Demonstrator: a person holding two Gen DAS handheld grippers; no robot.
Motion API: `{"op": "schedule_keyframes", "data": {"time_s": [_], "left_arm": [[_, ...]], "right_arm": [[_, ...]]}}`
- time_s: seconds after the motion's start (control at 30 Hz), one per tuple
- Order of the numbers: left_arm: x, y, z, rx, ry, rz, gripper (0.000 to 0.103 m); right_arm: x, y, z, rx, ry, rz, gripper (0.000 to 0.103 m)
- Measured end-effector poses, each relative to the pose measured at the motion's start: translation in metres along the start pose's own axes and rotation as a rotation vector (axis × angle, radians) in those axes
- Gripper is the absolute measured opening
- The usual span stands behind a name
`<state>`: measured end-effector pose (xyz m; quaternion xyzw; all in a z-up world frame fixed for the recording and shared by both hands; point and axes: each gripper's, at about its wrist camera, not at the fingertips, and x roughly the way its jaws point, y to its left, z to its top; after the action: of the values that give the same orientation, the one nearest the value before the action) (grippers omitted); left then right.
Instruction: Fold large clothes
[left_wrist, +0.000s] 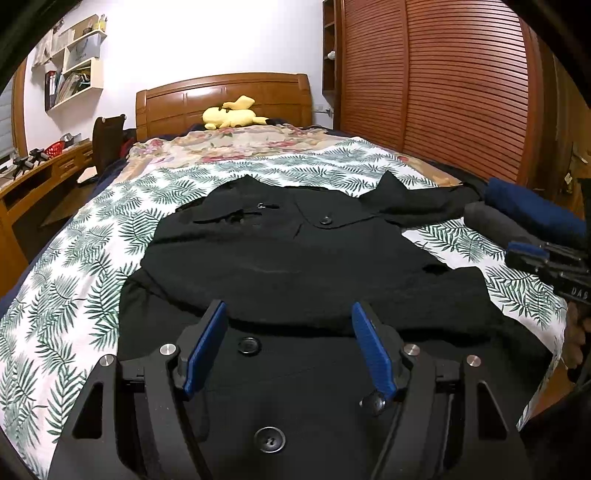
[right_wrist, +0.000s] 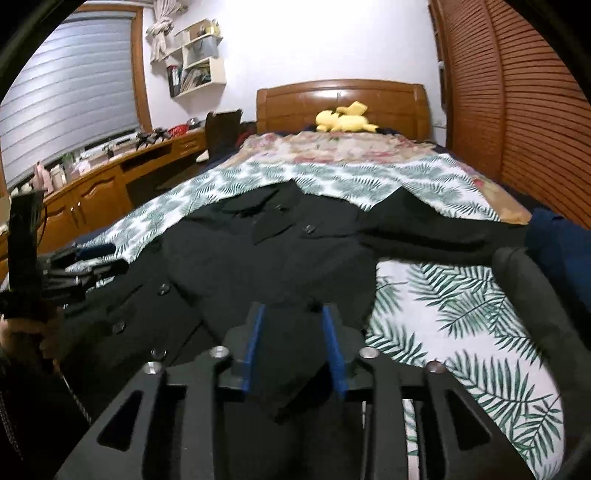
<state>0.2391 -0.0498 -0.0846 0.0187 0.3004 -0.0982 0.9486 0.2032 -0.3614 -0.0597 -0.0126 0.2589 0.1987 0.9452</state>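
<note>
Two grippers, left (left_wrist: 288, 314) released and right (right_wrist: 293, 314) slack around a fold, hover over a coat (left_wrist: 295, 266) spread on the bed (left_wrist: 74, 266) for folding.

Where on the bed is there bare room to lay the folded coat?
Free: the fern-print sheet left of the black coat, and the strip between the coat's collar and the floral blanket. A smaller patch lies under its right sleeve. Crowded: the right edge, with the blue bundle and grey roll.
</note>
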Motion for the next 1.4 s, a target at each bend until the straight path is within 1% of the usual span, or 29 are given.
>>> {"op": "schedule_keyframes", "data": {"time_s": [0.1,0.17,0.3,0.37,0.5,0.57,0.67,0.8,0.9,1.0,1.03,1.1,1.13,1.17,1.27,1.33,1.4], "left_arm": [[0.002,-0.006,-0.001,0.01,0.003,-0.004,0.071],[0.005,-0.01,0.0,0.017,0.006,-0.002,0.071],[0.007,-0.014,-0.002,0.02,0.014,-0.006,0.071],[0.007,-0.016,-0.002,0.023,0.015,-0.01,0.071],[0.006,-0.017,-0.002,0.022,0.012,-0.017,0.071],[0.004,-0.018,-0.001,0.021,0.007,-0.021,0.071],[0.002,-0.017,0.0,0.017,0.0,-0.023,0.071],[0.001,-0.017,0.0,0.016,-0.003,-0.02,0.071],[-0.001,-0.016,0.002,0.012,-0.009,-0.019,0.071],[-0.005,-0.016,0.005,0.013,-0.023,-0.023,0.071],[-0.007,-0.016,0.006,0.012,-0.031,-0.025,0.071],[-0.011,-0.016,0.008,0.009,-0.041,-0.028,0.071],[-0.013,-0.016,0.009,0.008,-0.044,-0.029,0.071],[-0.014,-0.015,0.01,0.007,-0.047,-0.03,0.071],[-0.021,-0.013,0.013,0.008,-0.063,-0.031,0.071],[-0.026,-0.011,0.015,0.003,-0.077,-0.033,0.071],[-0.031,-0.008,0.017,-0.008,-0.087,-0.039,0.071]], "right_arm": [[0.002,-0.003,0.0,0.004,-0.02,0.016,0.042],[0.013,-0.003,-0.002,-0.008,-0.004,0.019,0.042],[0.044,0.007,-0.011,-0.031,0.075,0.038,0.042],[0.06,0.014,-0.017,-0.066,0.118,0.028,0.042],[0.098,0.016,-0.036,-0.075,0.255,0.02,0.042],[0.105,0.017,-0.038,-0.072,0.276,0.021,0.042],[0.108,0.016,-0.037,-0.064,0.281,0.026,0.042],[0.107,0.013,-0.036,-0.061,0.277,0.026,0.044],[0.094,0.012,-0.035,-0.056,0.264,0.017,0.046],[0.073,0.012,-0.025,-0.056,0.22,0.01,0.049],[0.065,0.011,-0.021,-0.05,0.196,0.008,0.053],[0.052,0.009,-0.013,-0.039,0.156,0.014,0.064],[0.045,0.007,-0.008,-0.032,0.131,0.012,0.066],[0.039,0.004,-0.005,-0.029,0.108,0.0,0.07],[0.027,-0.011,0.007,-0.026,0.053,-0.061,0.071],[0.027,-0.026,0.015,-0.019,0.048,-0.099,0.071],[0.031,-0.04,0.024,-0.01,0.054,-0.117,0.071]]}}
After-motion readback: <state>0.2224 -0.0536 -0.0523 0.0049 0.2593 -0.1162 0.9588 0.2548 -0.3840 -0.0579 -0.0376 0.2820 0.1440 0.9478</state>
